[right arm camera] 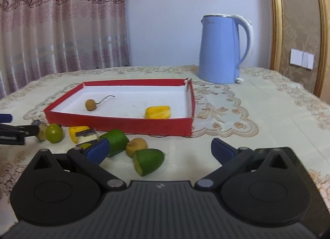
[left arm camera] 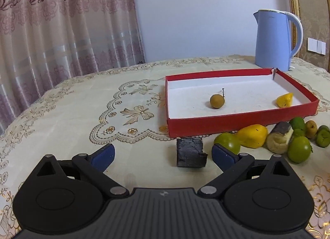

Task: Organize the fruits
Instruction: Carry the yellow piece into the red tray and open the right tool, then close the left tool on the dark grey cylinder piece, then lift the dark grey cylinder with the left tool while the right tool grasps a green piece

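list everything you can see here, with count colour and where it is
box: 1, red outside, white inside, mid table
round fruit: 1, brown, in box, left part
yellow piece: 1, yellow, in box, right part
loose fruit: a cluster, green, yellow and brown, some cut, on the cloth in front of the box; exact count unclear
dark block: 1, blackish, on cloth before the box's near left corner
kettle: 1, light blue, behind box
tablecloth: 1, cream with gold lace
curtain: 1, pink, back left
left claw: 1, black with blue pads, open
right claw: 1, same, open

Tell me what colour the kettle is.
Light blue kettle with a white handle, clearest in the right wrist view.
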The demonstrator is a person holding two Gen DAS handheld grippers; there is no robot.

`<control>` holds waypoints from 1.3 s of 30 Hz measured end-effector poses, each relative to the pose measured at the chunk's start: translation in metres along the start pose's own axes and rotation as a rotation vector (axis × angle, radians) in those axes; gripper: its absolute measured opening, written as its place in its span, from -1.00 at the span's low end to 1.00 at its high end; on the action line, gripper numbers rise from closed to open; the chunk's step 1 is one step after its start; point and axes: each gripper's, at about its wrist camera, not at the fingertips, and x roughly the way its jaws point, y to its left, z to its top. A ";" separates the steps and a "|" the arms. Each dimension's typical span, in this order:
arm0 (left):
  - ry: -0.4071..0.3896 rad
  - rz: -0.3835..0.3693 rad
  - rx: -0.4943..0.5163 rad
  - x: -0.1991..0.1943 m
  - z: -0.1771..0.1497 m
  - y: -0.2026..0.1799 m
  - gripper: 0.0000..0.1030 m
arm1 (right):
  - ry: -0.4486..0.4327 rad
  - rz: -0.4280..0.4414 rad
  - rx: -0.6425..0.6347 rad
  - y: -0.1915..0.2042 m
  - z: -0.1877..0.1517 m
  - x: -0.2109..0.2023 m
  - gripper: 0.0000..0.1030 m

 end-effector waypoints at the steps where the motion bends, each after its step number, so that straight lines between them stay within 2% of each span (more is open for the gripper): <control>1: 0.002 -0.002 0.010 0.002 0.001 -0.001 0.89 | -0.002 0.004 0.001 0.000 0.000 -0.001 1.00; 7: 0.021 0.001 0.057 0.011 0.007 -0.010 0.86 | 0.007 0.008 0.002 0.003 0.001 -0.001 1.00; 11: 0.043 0.010 0.061 0.019 0.013 -0.011 0.82 | 0.002 -0.026 -0.023 0.007 0.000 -0.001 1.00; 16: 0.136 -0.041 0.033 0.036 0.012 -0.010 0.29 | -0.021 -0.033 -0.041 0.010 0.001 -0.006 1.00; 18: 0.130 -0.052 0.031 0.033 0.011 -0.010 0.17 | -0.027 -0.039 -0.046 0.011 0.002 -0.007 1.00; 20: 0.133 -0.074 0.019 0.032 0.011 -0.011 -0.09 | -0.025 -0.044 -0.049 0.011 0.002 -0.007 1.00; 21: 0.137 -0.085 0.012 0.032 0.012 -0.012 -0.34 | -0.024 -0.043 -0.053 0.012 0.002 -0.007 1.00; 22: 0.140 -0.093 0.004 0.032 0.012 -0.013 -0.38 | -0.023 -0.039 -0.059 0.012 0.002 -0.007 1.00; 28: 0.110 -0.057 -0.050 0.024 0.011 -0.017 -0.38 | -0.009 -0.013 -0.095 0.013 -0.001 -0.010 1.00; 32: 0.094 -0.052 -0.084 0.021 0.007 -0.021 -0.38 | -0.011 -0.039 -0.171 0.019 -0.007 -0.010 0.75; 35: 0.083 -0.016 -0.071 0.020 0.006 -0.023 -0.38 | 0.012 -0.012 -0.171 0.015 -0.008 -0.007 0.58; 39: 0.072 -0.010 -0.061 0.019 0.005 -0.025 -0.38 | 0.050 0.046 -0.181 0.011 -0.007 0.002 0.36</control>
